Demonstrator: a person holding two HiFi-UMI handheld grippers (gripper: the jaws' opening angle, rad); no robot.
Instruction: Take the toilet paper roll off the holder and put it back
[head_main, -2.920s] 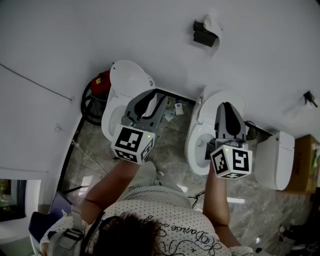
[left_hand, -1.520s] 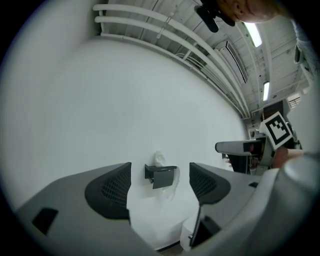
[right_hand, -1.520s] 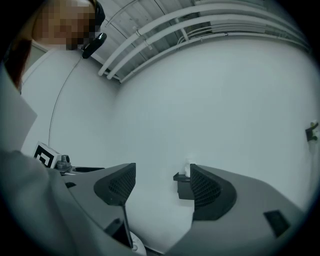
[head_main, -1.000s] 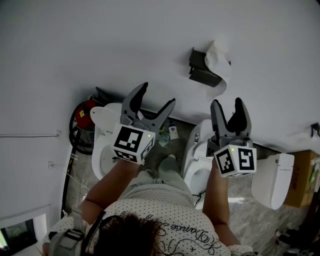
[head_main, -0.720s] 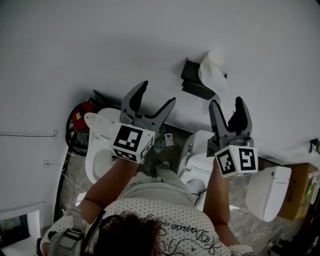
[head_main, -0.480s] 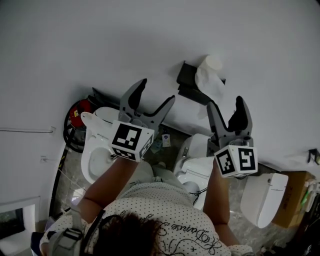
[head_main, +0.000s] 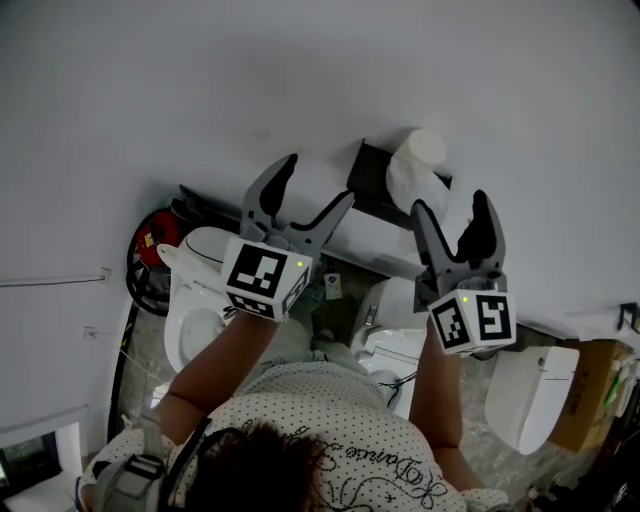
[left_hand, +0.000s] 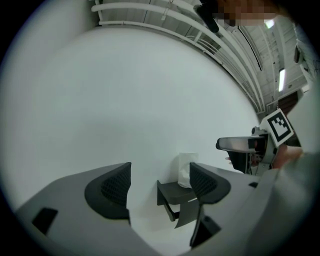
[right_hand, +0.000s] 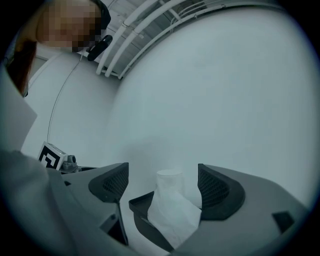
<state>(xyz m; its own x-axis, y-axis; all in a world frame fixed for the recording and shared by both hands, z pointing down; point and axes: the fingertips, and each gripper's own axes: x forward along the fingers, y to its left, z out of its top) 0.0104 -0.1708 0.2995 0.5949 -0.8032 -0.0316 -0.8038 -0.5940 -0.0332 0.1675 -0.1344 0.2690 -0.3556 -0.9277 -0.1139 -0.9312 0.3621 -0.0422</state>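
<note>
The step in hand looks like the approach, before the take-off: the toilet paper roll (head_main: 415, 165) sits on its black holder (head_main: 372, 178) on the white wall (head_main: 200, 80), a loose sheet hanging down its front, and neither tool touches it. The right hand-held gripper (head_main: 452, 222) points at it from just below in the head view. Its jaws have just been opening and stand wide, and its own view frames the roll (right_hand: 170, 200) in the gap between them, though the roll lies ahead of the pads and nothing is gripped. The left hand-held gripper (head_main: 312, 195) is also spread wide and empty, aimed at the holder (left_hand: 172, 192) from the side. The next move probably calls for pushing the right jaws forward around the roll, closing gently so the soft paper is not crushed, then lifting or sliding it clear of the holder, perhaps with the left steadying the bracket. As for writing, the 2 marker cubes (head_main: 265, 280) carry only black-and-white square patterns. The dotted shirt (head_main: 330, 440) has curly script too small to read with confidence, and no brand shows on the roll or holder.
</note>
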